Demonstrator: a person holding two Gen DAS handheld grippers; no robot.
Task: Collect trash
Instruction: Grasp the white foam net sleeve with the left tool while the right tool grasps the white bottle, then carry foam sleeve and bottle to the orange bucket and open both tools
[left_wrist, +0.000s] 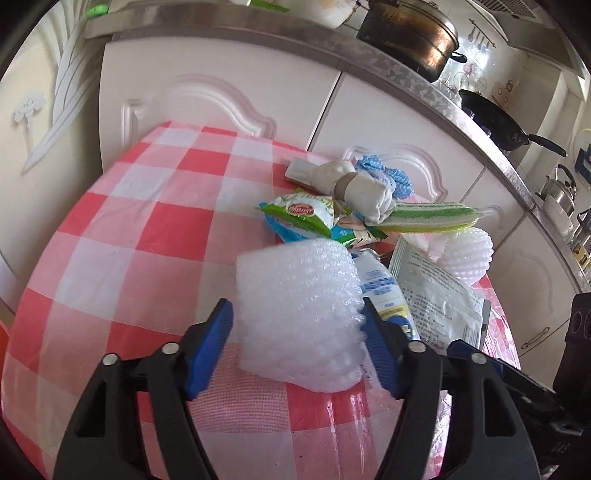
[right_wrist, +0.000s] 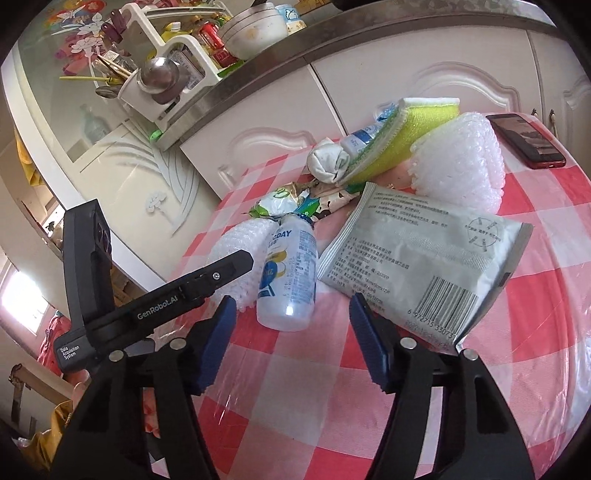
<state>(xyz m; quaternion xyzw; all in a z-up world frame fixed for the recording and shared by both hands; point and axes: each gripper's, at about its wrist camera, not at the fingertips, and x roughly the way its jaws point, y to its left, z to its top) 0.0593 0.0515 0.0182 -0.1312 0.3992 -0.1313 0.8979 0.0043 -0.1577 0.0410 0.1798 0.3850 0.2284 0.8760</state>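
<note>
I am working both grippers at a litter pile on the checked table. My left gripper is straddling a white foam net lying dead ahead at twelve o'clock; its right pad is touching the foam, the left pad is sitting just clear, so it is half-closed and not yet clamping. My right gripper is half-open and holding nothing. A small bottle is lying just beyond it at twelve, long axis running toward me, base nearest. A grey sachet is lying at one o'clock. The right gripper is nearer the bottle; the left is nearer the foam.
</note>
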